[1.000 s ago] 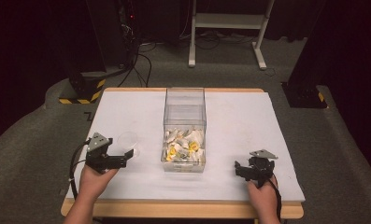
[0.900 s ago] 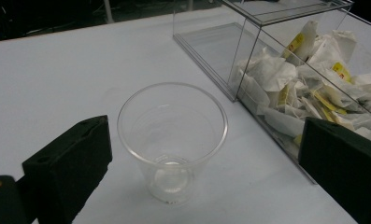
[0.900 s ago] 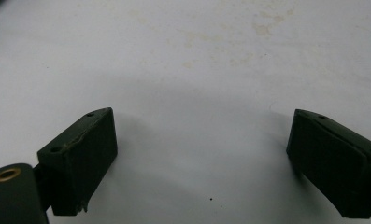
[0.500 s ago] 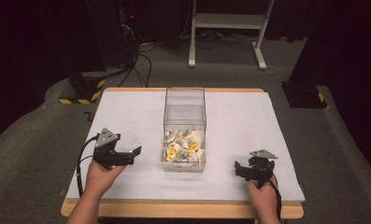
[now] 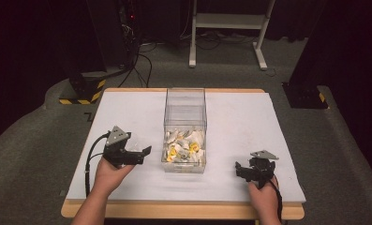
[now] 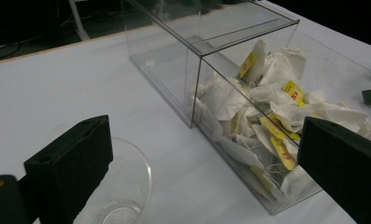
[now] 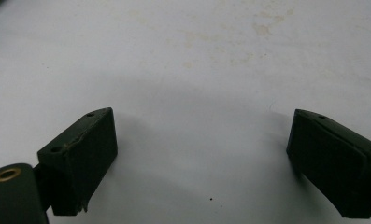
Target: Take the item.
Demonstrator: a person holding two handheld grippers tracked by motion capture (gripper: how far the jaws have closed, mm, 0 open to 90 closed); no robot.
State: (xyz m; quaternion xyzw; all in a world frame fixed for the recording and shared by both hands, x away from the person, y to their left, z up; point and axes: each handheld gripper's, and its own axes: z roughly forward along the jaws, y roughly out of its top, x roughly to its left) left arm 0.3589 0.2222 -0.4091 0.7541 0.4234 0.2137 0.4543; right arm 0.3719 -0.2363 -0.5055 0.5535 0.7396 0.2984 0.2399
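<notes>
The tea bags lie heaped in the near end of a clear plastic box that stands mid-counter, its far end bare. Judged from their look, the bags are light, soft paper sachets with thin strings and yellow tags, tangled together; a pull on one would likely drag neighbours along, and a hard pinch could tear the paper. The best hold appears to be the body of a bag lying on top of the heap, or a tag standing clear, taken from above through the open top. The box itself looks rigid, smooth and light, so it may slide if nudged. Just beside the box, on its left, a clear cup sits on the counter; it looks thin-walled and easily tipped. The left gripper is held above that cup, pointed toward the box, its fingers wide apart and holding nothing. The right gripper rests low to the right of the box, well apart from it, fingers likewise spread over bare counter.
</notes>
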